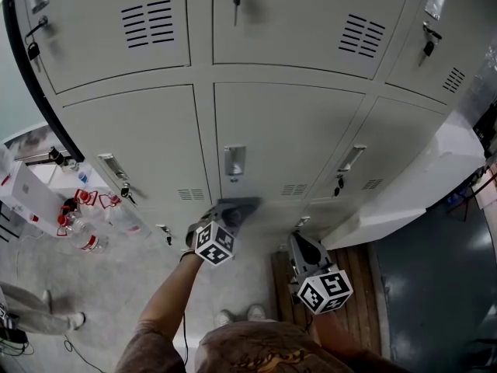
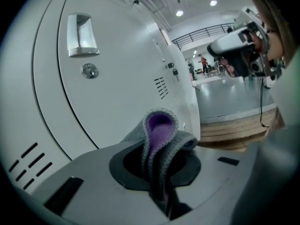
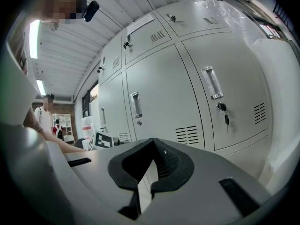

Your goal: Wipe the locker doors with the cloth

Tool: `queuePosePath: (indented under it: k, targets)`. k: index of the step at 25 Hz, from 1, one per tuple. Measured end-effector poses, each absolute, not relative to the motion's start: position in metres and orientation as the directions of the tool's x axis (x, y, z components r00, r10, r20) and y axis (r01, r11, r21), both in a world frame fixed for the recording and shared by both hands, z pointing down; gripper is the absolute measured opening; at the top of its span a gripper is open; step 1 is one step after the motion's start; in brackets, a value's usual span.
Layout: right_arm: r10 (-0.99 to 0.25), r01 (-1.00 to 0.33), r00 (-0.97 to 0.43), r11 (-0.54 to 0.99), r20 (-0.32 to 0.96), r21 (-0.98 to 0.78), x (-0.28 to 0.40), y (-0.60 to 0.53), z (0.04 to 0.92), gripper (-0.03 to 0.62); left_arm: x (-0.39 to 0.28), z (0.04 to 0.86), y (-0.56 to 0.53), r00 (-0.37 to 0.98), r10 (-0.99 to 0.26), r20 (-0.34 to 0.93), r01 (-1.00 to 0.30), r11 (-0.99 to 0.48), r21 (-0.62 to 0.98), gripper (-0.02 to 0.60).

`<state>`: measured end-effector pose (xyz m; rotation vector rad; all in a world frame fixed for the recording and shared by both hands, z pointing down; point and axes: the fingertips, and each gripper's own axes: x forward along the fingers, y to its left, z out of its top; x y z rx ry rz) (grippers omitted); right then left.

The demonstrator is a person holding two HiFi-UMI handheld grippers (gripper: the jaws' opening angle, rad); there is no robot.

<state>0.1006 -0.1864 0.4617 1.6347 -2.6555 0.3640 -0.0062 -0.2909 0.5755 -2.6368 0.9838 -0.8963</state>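
Right gripper (image 1: 301,243) closed empty, left gripper (image 1: 231,214) clenched on one cloth (image 2: 161,125) (grey, purple), locker doors (image 1: 287,130).

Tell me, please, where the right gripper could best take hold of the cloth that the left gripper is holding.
Probably the folded loop of the cloth that stands up past the left gripper's shut jaws. It is the only free part; the rest is pinched. Come from the open side, away from the locker door, after the right gripper opens.
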Motion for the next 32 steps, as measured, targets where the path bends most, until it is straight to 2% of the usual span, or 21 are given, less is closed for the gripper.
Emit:
queuePosePath:
  k: [7, 18, 32]
  targets:
    - [-0.894, -0.896, -0.431, 0.406, 0.125, -0.182, 0.114, -0.185, 0.464, -0.003, -0.003, 0.545, -0.273, 0.612, -0.664, 0.429, -0.530, -0.748, -0.401, 0.038]
    - [-0.885, -0.880, -0.458, 0.438, 0.082, -0.182, 0.102, -0.179, 0.452, -0.003, 0.006, 0.361, -0.260, 0.619, -0.776, 0.125, -0.588, -0.563, -0.581, 0.040]
    - [-0.887, -0.878, -0.459, 0.444, 0.053, -0.178, 0.105, -0.163, 0.443, -0.003, 0.018, 0.191, -0.235, 0.632, -0.760, -0.153, -0.612, -0.367, -0.700, 0.040]
